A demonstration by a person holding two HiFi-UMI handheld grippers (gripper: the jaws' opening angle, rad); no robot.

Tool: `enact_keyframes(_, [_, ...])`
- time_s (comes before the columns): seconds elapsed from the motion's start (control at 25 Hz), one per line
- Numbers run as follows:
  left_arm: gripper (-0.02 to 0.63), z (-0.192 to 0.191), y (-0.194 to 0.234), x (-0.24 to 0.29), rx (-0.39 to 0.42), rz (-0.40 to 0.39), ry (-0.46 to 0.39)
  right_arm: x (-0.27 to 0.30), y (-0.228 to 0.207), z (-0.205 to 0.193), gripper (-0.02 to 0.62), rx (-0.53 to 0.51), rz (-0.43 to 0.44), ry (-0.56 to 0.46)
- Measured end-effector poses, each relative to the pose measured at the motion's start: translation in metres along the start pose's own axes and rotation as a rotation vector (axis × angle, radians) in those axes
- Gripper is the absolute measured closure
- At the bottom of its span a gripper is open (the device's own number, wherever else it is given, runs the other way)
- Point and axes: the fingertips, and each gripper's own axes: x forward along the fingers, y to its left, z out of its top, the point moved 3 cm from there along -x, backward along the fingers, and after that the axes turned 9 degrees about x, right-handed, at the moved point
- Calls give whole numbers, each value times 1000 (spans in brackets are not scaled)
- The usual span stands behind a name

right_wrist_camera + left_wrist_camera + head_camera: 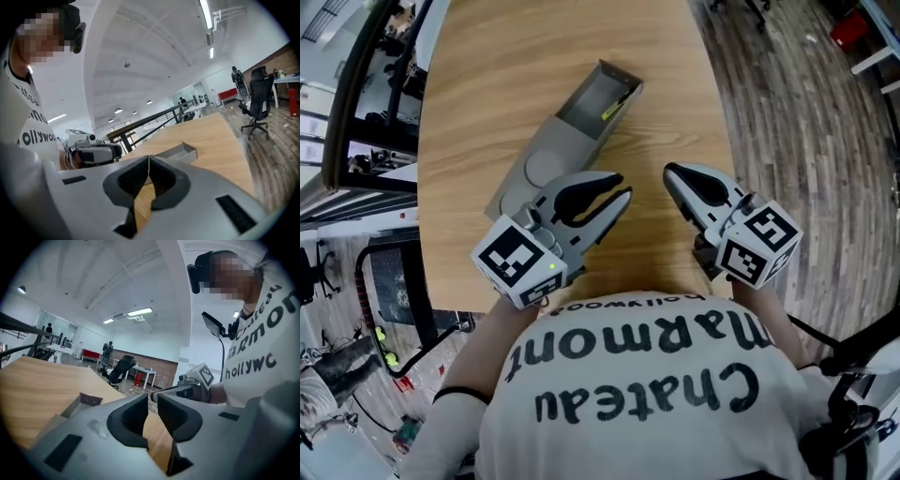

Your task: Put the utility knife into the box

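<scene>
The slim knife (615, 106) in the far box (617, 75) looks light and stiff, best held mid-body; left claw (624, 185) stands slightly apart, empty, right claw (670, 172) is clenched, empty.

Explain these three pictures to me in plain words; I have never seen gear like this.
There is no robot here: a person holds a two-jaw tool in each hand. The head view comes from a camera on the person's head, looking steeply down. The two gripper views come from cameras that ride on each tool and look along its jaws. The left hand-held gripper has its jaws slightly apart, with nothing between them. The right hand-held gripper has its jaws together and is also empty. On the wooden table lies an open grey box with its flap folded out. Inside it lies a slim yellow-green thing, probably the utility knife. Neither gripper touches the box.
</scene>
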Motion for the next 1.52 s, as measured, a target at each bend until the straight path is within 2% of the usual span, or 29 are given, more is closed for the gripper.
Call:
enact_keyframes(0.36, [588, -19, -20, -6, -99, 6, -51, 9, 29, -9, 583, -13, 74, 27])
enact_keyframes(0.68, [601, -41, -34, -6, -82, -21, 31, 17, 42, -20, 583, -26, 105, 48])
enact_keyframes(0.92, [600, -57, -36, -15, -99, 19, 85, 19, 47, -28, 583, -51, 112, 78])
enact_keyframes(1.52, [600, -67, -35, -24, -114, 45, 92, 20, 47, -41, 584, -77, 103, 116])
